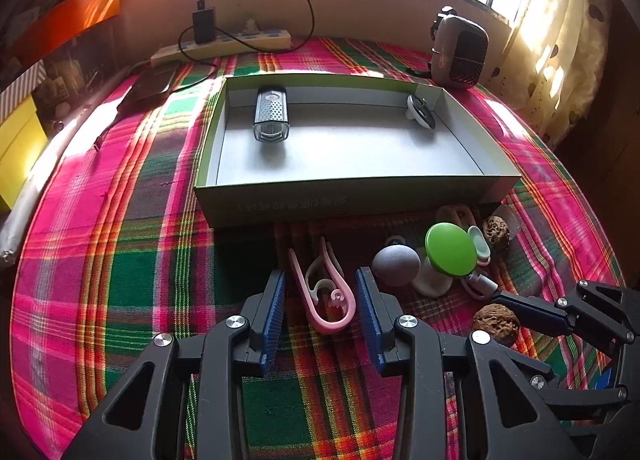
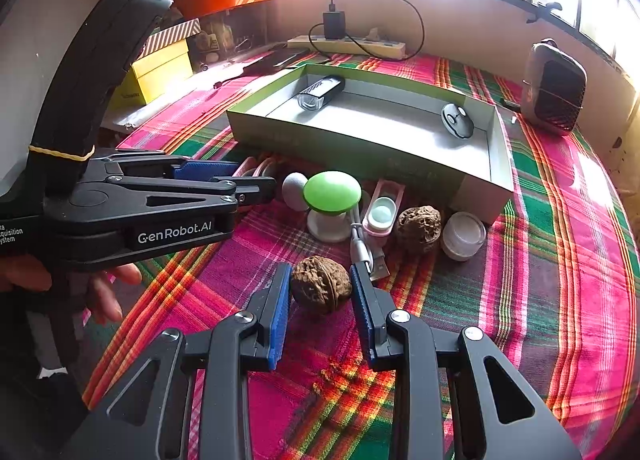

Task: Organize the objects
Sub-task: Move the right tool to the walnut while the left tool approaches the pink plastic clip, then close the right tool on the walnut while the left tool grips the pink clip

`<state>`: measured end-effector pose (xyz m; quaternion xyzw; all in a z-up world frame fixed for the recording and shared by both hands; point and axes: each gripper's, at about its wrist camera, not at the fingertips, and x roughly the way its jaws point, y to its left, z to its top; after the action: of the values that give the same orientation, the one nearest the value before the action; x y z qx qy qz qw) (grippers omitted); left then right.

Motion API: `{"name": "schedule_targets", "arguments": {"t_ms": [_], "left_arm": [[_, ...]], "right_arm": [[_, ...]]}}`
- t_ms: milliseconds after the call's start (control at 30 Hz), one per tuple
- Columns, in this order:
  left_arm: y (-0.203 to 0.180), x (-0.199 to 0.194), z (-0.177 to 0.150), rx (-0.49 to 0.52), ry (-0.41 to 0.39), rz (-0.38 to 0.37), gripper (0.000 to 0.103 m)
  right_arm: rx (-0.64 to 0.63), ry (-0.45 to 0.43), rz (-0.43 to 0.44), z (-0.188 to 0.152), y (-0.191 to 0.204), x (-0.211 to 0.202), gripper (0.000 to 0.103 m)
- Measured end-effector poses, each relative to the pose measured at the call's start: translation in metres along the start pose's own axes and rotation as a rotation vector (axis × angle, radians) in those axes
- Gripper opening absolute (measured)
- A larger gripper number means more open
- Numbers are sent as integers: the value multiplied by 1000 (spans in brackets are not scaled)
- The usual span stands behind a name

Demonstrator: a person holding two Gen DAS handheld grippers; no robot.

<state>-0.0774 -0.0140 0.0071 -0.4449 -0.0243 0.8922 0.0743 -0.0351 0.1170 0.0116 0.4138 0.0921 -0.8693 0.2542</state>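
Closest to my lens in the right wrist view is my right gripper (image 2: 320, 288), and its blue pads sit tight against both sides of a walnut (image 2: 320, 284) low in the middle of the frame, so I'd call that a narrow grip closed on the nut, which still looks to be resting on the plaid cloth. Judging by looks, it's light and rock hard, with a wrinkly shell that should give the ribbed pads good bite. It's round, though, so I'd keep the squeeze across its widest part or it may squirt out.

My left gripper (image 1: 320, 292) is open, pads well apart, straddling a pink clip (image 1: 324, 292) at the bottom centre of its view without touching it. That one looks like thin springy plastic, and I'd pinch it across both legs.

By size: the green-rimmed box (image 2: 472, 184) sits mid-frame, holding a bike light (image 2: 320, 94) and a small disc (image 2: 457, 120). Near its front wall are the green-capped mushroom thing (image 2: 331, 188) and a second walnut (image 2: 420, 226).
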Motion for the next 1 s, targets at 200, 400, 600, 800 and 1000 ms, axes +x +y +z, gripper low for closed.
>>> {"name": "schedule_targets", "arguments": {"t_ms": [200,400,600,800,1000], "left_arm": [[-1,1,1,6,2,11,32],[3,1,0,2,0,25,23],[5,1,0,-1,-2,23,22],[5,0,0,-2,-2,23,22],[8,-1,-1,-9,-4,15,22]], "right_arm": [[2,3,1,0,-1,1,31],[2,5,3,0,-1,2,31],[2,4,4,0,-1,2,31],[4,4,2,0,-2,2,31],[5,4,3,0,-3,2,31]]}}
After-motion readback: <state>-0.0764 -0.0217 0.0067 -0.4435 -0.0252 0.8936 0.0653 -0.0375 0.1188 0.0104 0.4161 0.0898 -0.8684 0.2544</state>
